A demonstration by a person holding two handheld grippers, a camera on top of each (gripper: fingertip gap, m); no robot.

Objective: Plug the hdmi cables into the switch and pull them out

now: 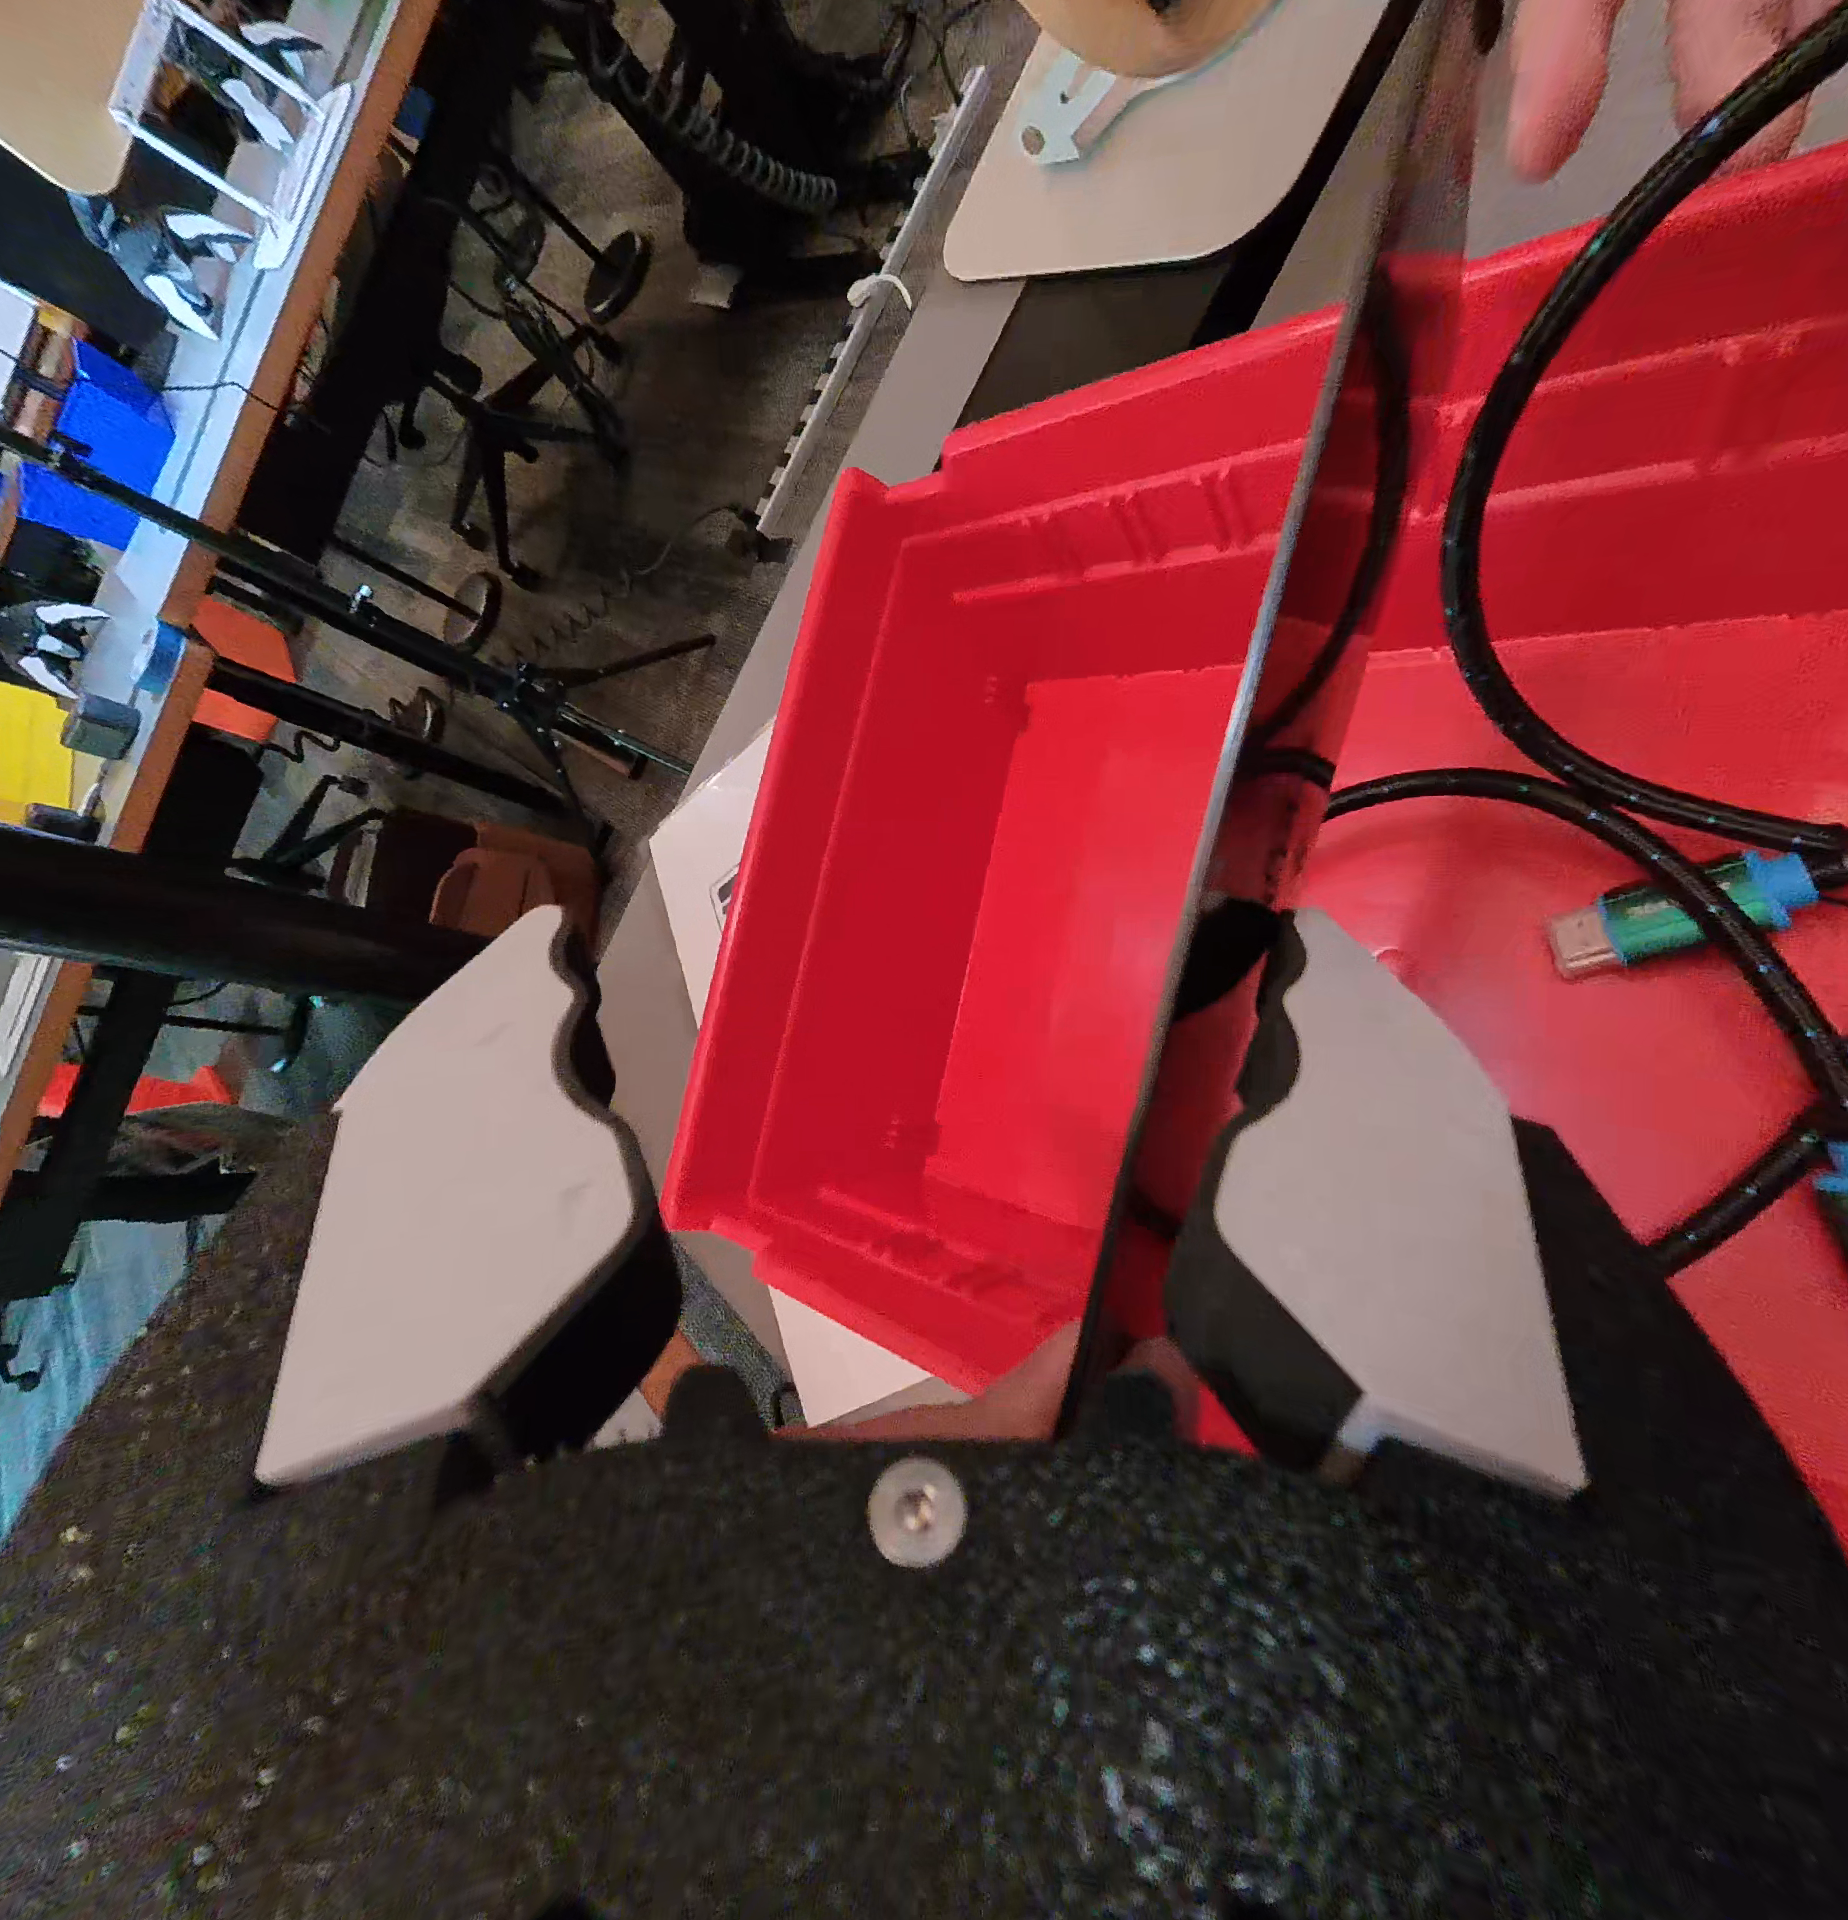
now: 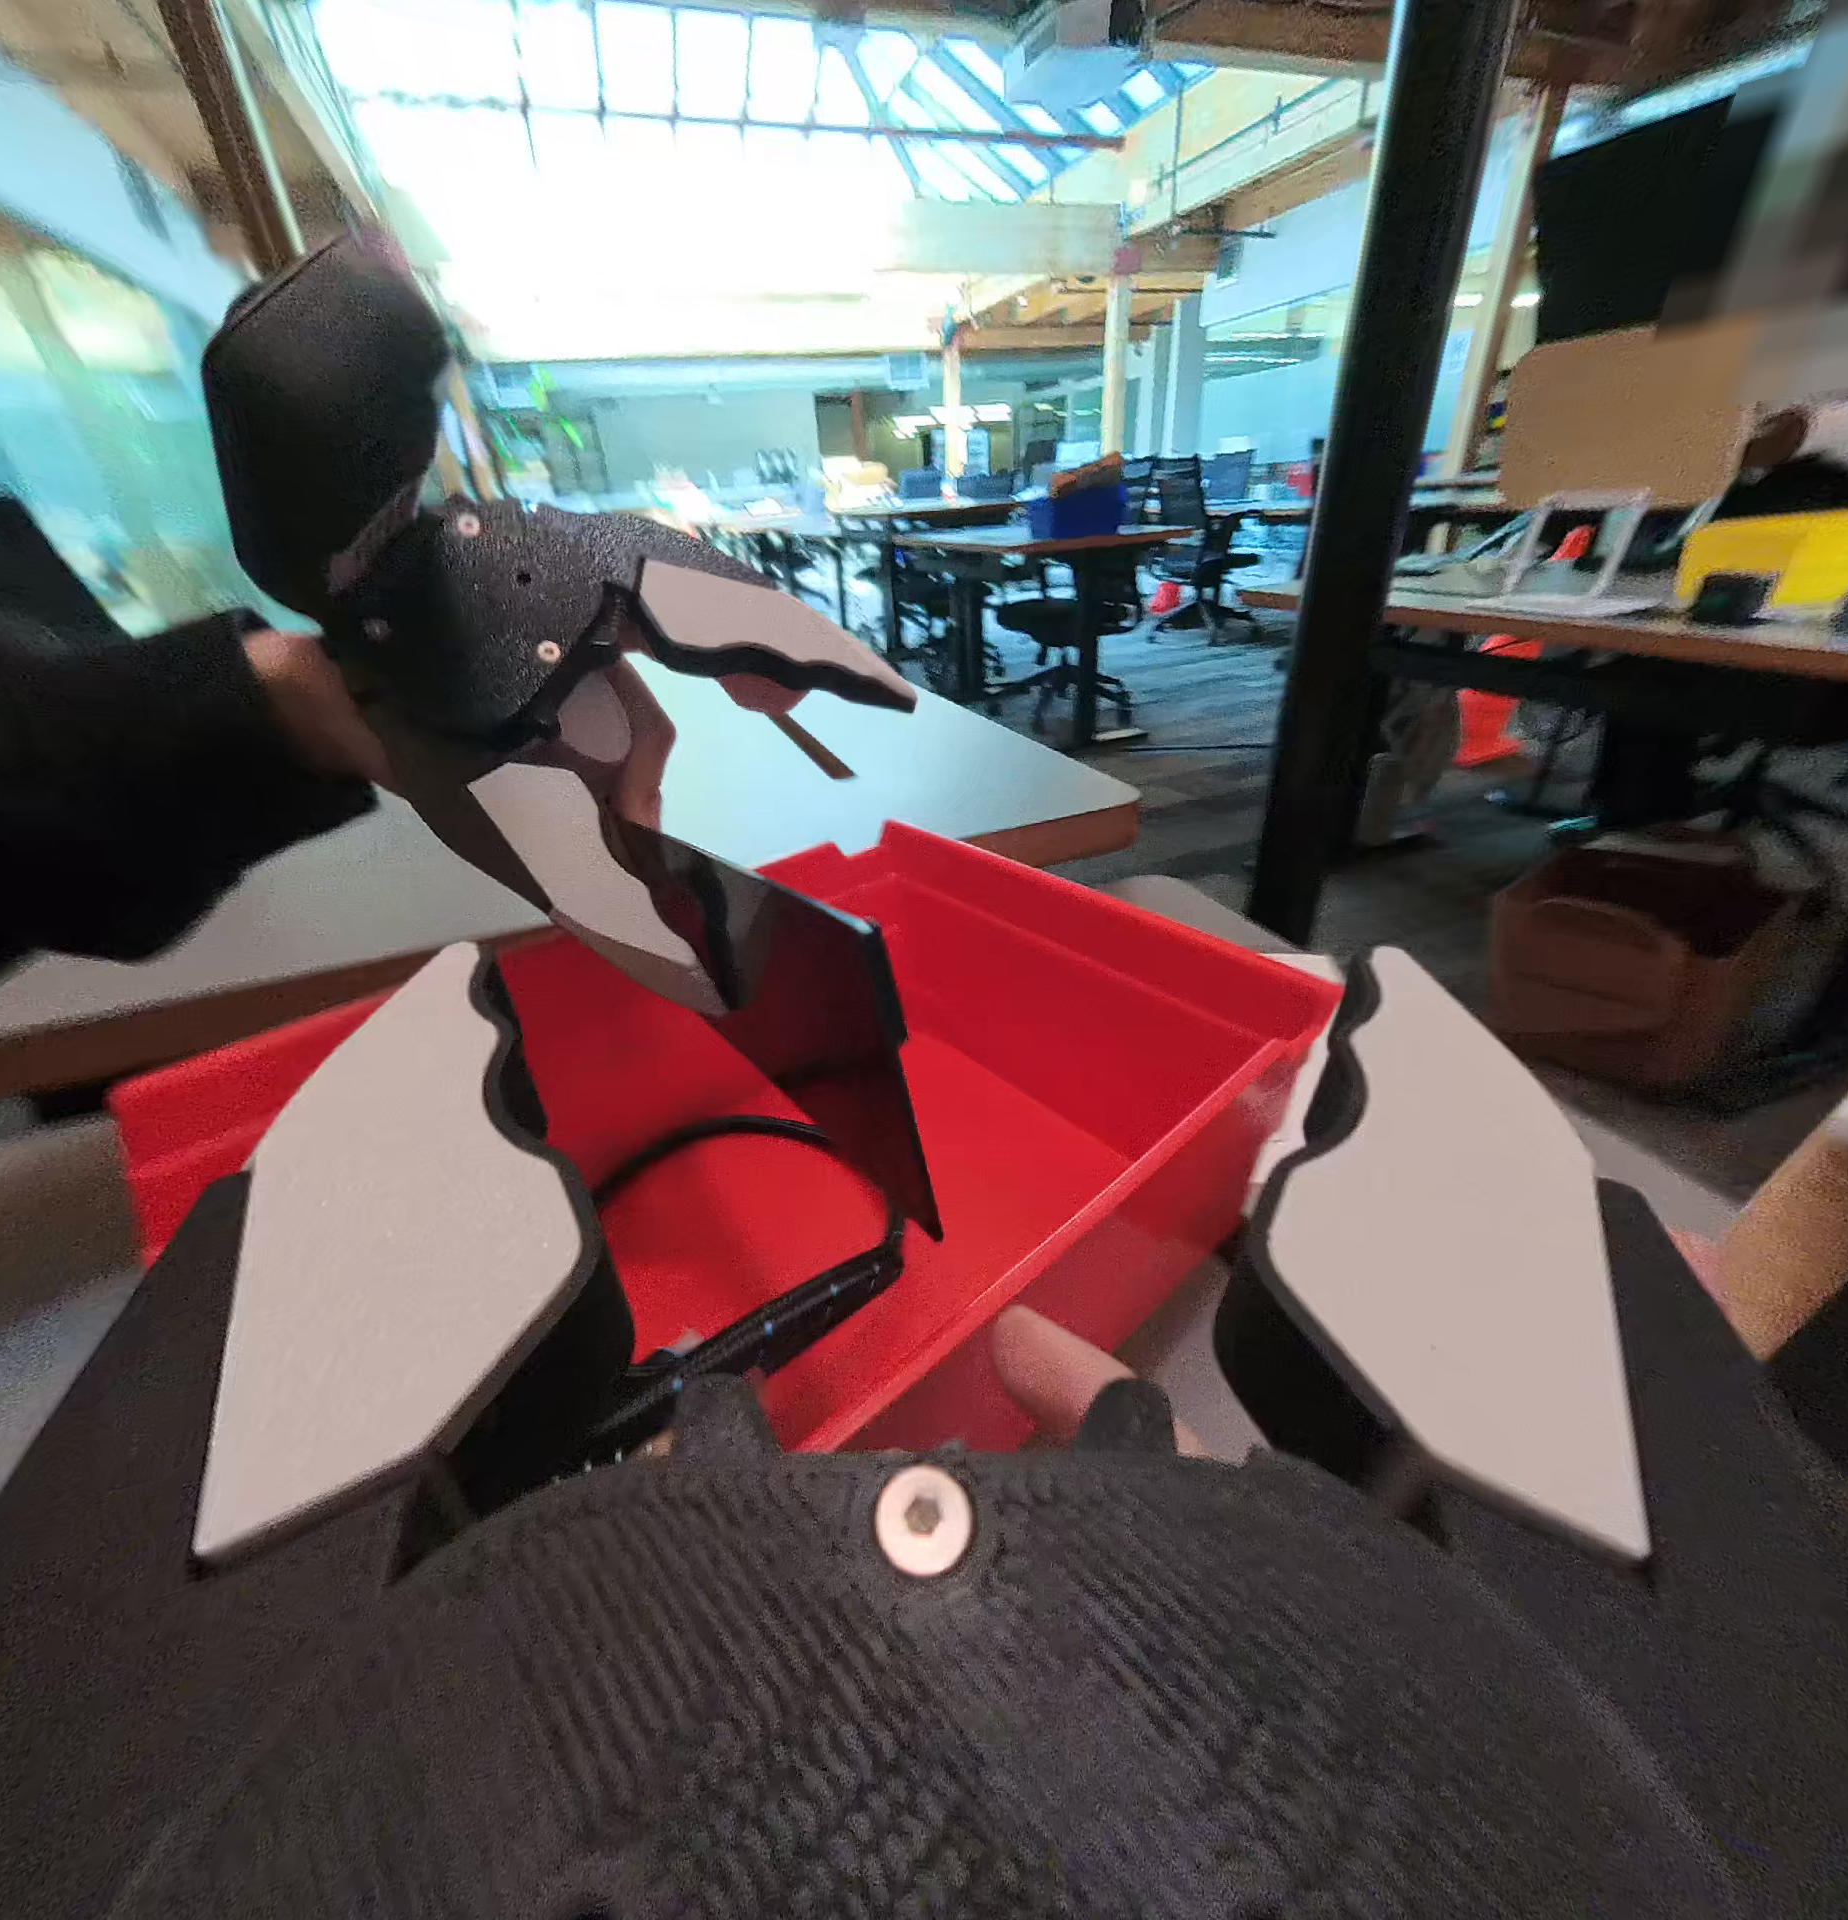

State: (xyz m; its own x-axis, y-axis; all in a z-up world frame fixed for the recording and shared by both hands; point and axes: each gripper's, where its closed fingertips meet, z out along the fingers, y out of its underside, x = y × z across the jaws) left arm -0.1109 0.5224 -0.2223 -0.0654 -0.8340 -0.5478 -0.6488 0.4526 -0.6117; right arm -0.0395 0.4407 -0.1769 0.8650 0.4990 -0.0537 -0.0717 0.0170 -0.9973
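We are only getting started: both the left gripper (image 1: 930,1049) and right gripper (image 2: 920,1122) gape wide, holding nothing. Beside the left's right finger, HDMI plugs (image 1: 1678,920) lie unplugged in the red bin (image 1: 899,831), past a black divider (image 2: 837,1039). We see no switch; next, we judge, comes grasping a plug.

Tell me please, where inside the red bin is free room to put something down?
The red bin has a black divider standing in it. The compartment beyond the divider, bordered by the bin's end wall, is bare. The other side is crowded: black cables loop there, with a green plug.
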